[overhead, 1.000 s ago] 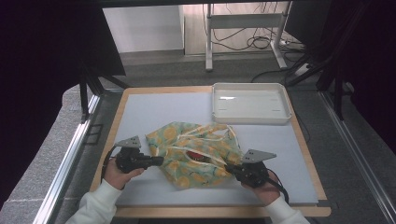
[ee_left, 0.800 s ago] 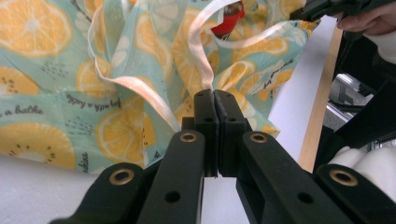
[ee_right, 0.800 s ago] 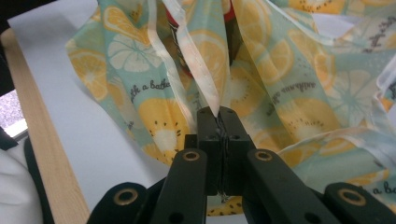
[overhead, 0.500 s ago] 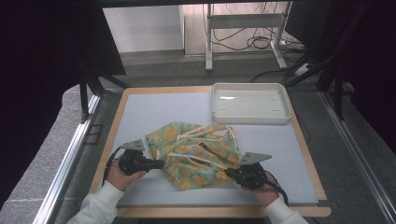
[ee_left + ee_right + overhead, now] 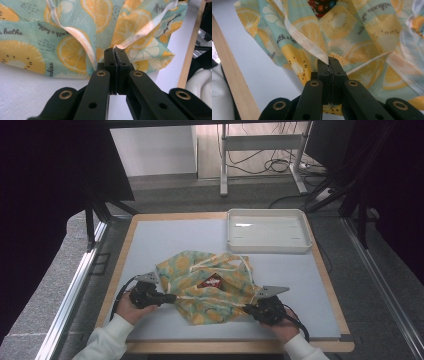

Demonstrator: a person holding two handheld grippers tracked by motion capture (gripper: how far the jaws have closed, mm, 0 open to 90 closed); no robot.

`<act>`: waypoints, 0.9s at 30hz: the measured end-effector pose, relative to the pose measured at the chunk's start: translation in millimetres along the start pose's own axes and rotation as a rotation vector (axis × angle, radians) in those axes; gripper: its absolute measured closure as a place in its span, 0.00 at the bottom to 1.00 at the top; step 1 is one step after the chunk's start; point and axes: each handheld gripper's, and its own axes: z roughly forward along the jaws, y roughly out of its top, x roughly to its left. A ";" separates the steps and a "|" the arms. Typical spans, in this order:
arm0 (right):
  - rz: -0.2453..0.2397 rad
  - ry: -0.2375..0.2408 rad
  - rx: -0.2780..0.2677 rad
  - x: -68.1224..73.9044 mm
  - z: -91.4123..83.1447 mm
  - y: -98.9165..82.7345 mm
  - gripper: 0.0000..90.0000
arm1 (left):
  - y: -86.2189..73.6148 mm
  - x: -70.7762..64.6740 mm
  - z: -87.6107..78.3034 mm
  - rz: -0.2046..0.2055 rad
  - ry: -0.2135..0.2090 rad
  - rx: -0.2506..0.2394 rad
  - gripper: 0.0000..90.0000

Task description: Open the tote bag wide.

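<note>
1. Left hand-held gripper (image 5: 170, 297): near edge of the table (image 5: 150, 240), held low in the person's left hand (image 5: 131, 306). Its jaws are clenched on a pale drawstring (image 5: 75, 37) where the cord leaves the left side of the cloth bag (image 5: 210, 287). In the left gripper view the pads meet with the cord pinched at their tips. Judged purpose: to hold one cord end so that the bag mouth can be drawn.

2. Right hand-held gripper (image 5: 248, 308): near edge, in the right hand (image 5: 280, 320), pointing in towards the bag. Its jaws are likewise clenched, gripping the cream hem tape or cord at the bag's right corner; the right gripper view has the fabric edge caught between the pads. Judged purpose: counter-hold opposite the left, so that the two can pull against each other.

3. Cloth bag: turquoise, printed with lemon slices, lying crumpled on the table between the two grippers, near the front centre. Mouth partly open.

4. Red packet (image 5: 211, 282): inside the bag's opening, partly covered by fabric.

5. White tray (image 5: 267, 245): far right of the table, well apart from the bag. It holds nothing that can be made out.
</note>
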 end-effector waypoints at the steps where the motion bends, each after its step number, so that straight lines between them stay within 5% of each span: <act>1: 0.002 0.000 0.001 -0.6 -0.1 -0.2 0.98 | -0.1 0.4 0.9 -0.002 0.002 0.002 1.00; 17: 0.009 -0.036 0.022 -5.9 -0.3 -2.6 0.98 | -2.6 3.4 11.0 -0.011 0.016 0.051 0.96; 27: -0.062 -0.099 -0.087 7.6 -11.1 -0.4 0.60 | -3.0 -2.7 -9.3 0.007 0.020 -0.059 0.66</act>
